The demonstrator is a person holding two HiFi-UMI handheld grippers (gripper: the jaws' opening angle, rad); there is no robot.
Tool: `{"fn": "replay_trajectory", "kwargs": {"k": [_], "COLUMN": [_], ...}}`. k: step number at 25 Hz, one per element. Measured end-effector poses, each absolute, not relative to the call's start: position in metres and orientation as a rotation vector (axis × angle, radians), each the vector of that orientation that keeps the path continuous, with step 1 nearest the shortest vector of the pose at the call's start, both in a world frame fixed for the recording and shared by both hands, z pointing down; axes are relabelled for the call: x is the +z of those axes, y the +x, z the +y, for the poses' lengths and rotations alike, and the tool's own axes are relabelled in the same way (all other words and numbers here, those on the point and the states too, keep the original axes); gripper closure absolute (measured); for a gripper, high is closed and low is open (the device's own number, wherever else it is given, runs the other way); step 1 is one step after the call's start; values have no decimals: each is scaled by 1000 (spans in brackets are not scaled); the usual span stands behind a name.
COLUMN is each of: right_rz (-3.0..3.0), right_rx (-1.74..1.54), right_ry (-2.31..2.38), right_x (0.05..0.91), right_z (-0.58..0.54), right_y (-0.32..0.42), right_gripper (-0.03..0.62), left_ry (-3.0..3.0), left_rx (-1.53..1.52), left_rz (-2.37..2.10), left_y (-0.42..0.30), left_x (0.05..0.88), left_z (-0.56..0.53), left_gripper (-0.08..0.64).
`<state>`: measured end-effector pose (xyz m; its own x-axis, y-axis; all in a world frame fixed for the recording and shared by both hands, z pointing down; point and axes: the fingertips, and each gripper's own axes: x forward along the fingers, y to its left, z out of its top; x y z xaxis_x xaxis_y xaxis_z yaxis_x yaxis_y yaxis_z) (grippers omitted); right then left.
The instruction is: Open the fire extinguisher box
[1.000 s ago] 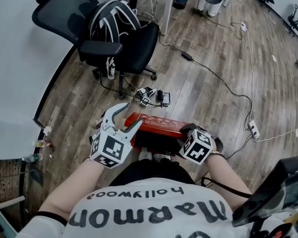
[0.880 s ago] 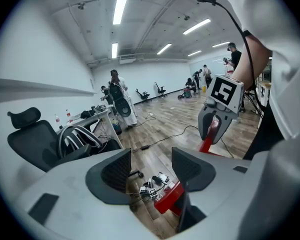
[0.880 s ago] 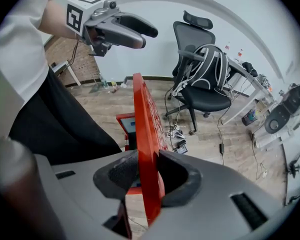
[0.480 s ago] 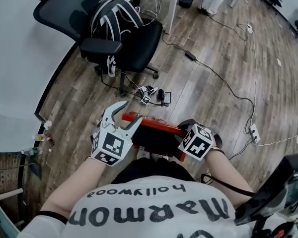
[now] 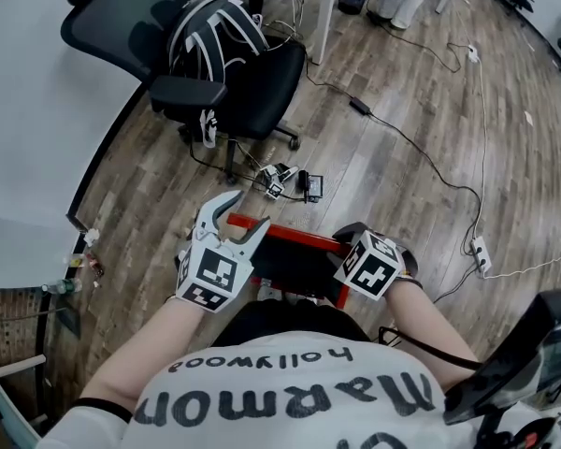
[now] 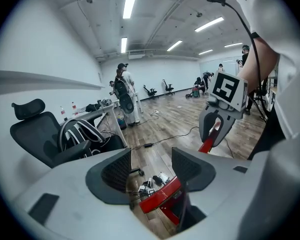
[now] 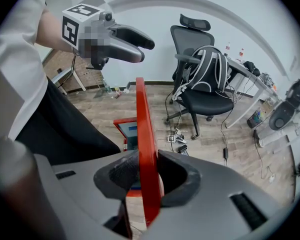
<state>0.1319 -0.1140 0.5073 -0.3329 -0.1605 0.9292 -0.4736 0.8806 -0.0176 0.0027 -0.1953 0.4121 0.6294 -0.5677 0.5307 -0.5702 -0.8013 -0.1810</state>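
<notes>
The red fire extinguisher box (image 5: 294, 267) lies on the wooden floor at the person's feet. Its red lid (image 5: 290, 236) is raised on edge, showing the dark inside. My right gripper (image 5: 352, 243) is shut on the lid's right end. In the right gripper view the lid (image 7: 145, 134) stands upright between both pads (image 7: 176, 176), with the box body (image 7: 127, 134) below. My left gripper (image 5: 246, 215) hovers open over the lid's left end, nothing between its fingers. In the left gripper view the red lid (image 6: 162, 196) lies below the open jaws and the right gripper (image 6: 215, 134) clamps its far end.
A black office chair with a backpack (image 5: 220, 54) stands beyond the box. Chargers and plugs (image 5: 290, 181) lie just past the lid, and a cable runs across the floor to a power strip (image 5: 477, 251) at the right. People stand far off (image 6: 124, 94).
The lid has swung up from showing its broad red face to standing nearly on edge. Both grippers have drawn slightly toward the person with it.
</notes>
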Motion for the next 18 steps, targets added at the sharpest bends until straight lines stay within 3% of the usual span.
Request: {"fn": "replay_trajectory", "kwargs": {"k": [18], "right_rz": [-1939], "right_rx": [336], "right_ry": [469], "right_x": [506], "right_z": [-137], "right_y": [142], "right_gripper": [476], "left_ry": [2757], "left_rx": [875], "left_rz": [-1033], "left_y": [8], "left_x": [417], "left_z": [-198], "left_gripper": [322]}}
